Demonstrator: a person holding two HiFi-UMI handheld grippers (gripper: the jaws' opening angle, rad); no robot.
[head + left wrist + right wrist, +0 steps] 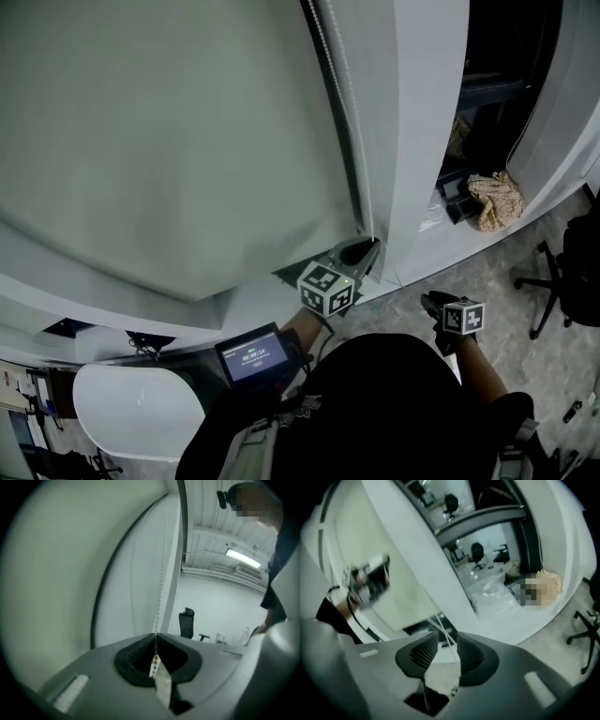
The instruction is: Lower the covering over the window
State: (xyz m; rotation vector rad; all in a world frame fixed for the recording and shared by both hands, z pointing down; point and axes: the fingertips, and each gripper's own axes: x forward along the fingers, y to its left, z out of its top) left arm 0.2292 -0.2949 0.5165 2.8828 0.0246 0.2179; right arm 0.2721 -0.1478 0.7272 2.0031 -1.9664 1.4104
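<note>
Pinching the bead chain (161, 588), the left gripper (155, 639) is closed; the right gripper (443, 644) gapes.

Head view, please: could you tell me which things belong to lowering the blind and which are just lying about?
In the job: roller blind; bead chain, pinched by the left gripper; right gripper, jaws apart around the chain.
Lying about: crumpled cloth; office chair.

Bead chain (343, 94) top cut off; screen (251, 356) print too small, maybe timer.
</note>
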